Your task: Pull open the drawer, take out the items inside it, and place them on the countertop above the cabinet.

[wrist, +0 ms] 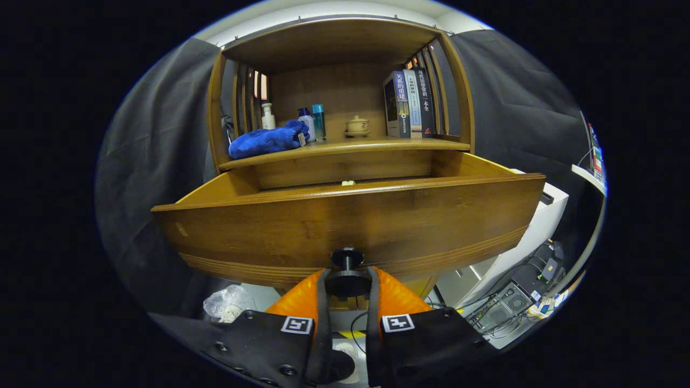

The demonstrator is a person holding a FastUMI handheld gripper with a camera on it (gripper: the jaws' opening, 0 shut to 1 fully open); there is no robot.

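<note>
Drawer [345,215] stands pulled open below the surface [350,146]; the hand-held gripper [347,280] is clamped on its knob [347,257]. Contents, mostly hidden, likely remain to be lifted out.

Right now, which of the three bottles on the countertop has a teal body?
The rightmost bottle, next to the teapot; the other two are white. The tool is shut on the drawer knob.

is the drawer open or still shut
Open. The drawer stands pulled out from the cabinet, its side walls showing behind the front panel. The gripper is shut on the black knob.
</note>
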